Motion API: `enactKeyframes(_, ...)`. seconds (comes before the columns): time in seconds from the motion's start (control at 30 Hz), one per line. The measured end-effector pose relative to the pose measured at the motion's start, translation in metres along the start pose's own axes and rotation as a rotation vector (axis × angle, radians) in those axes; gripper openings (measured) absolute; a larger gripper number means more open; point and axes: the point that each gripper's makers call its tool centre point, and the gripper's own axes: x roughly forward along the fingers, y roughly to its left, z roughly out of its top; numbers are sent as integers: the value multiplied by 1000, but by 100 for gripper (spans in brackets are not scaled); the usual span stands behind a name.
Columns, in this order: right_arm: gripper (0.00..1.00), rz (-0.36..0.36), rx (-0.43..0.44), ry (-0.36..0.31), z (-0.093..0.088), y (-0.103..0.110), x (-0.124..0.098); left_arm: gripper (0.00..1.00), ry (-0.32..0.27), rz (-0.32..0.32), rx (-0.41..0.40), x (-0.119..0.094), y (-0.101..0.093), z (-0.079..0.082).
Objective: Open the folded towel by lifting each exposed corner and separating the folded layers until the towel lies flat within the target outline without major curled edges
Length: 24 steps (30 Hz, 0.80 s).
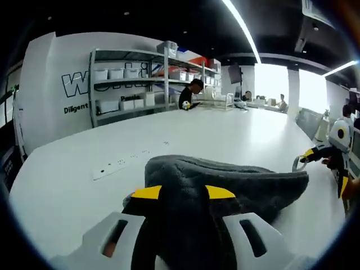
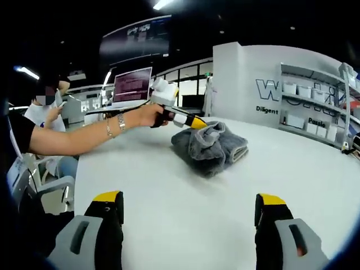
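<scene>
We see a dark grey folded towel point(image 2: 209, 147) lying on a broad white table point(image 2: 315, 185), near the middle of the tabletop in the right gripper view. It is bunched into a thick, soft bundle, with stacked layer edges showing on the side toward the shelves and a rumpled fold rising on top.

The left gripper point(image 2: 197, 122) reaches in from the left of that view, held by a person's hand point(image 2: 147, 115) with a bracelet at the wrist. Its yellow-tipped end touches the raised fold at the top of the towel. In the left gripper view, the same towel point(image 1: 225, 183) sits directly between that gripper's point(image 1: 183, 193) two black jaws with yellow tips, and the cloth is pinched between them, so we read it as clamped on the towel's upper fold.

The right gripper point(image 2: 190, 205) hangs back from the towel, well apart from it, above bare tabletop. Its two yellow-tipped jaws stand wide apart with nothing between them. It also appears at the far right edge of the left gripper view point(image 1: 332, 154).

Behind the table stand metal shelves point(image 1: 135, 84) holding white bins, against a white wall with dark lettering. A seated person point(image 1: 188, 94) is at the table's far end, and an open laptop point(image 2: 130, 87) sits beyond the arm.
</scene>
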Motion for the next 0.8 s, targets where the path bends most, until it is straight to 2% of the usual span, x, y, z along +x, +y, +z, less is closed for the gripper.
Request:
enactKeyframes(0.1, 99, 2, 2, -2, 0, 1, 1, 10, -9, -8, 16, 0, -2, 1)
enactKeyframes(0.2, 99, 1, 3, -6, 0, 2, 1, 6, -14, -13, 5, -1, -2, 0)
enactKeyframes(0.33, 99, 4, 7, -11, 1, 3, 1, 5, -31, -25, -15, -3, -4, 1)
enactKeyframes(0.4, 99, 3, 6, -11, 1, 4, 1, 5, -49, -52, -60, -6, -9, 4)
enactKeyframes(0.57, 99, 2, 8, -14, 1, 5, -1, 5, -82, -46, -43, -21, -12, 12)
enactKeyframes(0.7, 99, 0, 8, -20, 3, 5, -2, 5, -134, -70, -74, -33, -18, 21)
enactKeyframes(0.8, 99, -3, 9, -23, 4, 6, -2, 5, -150, -78, -33, -41, -25, 26)
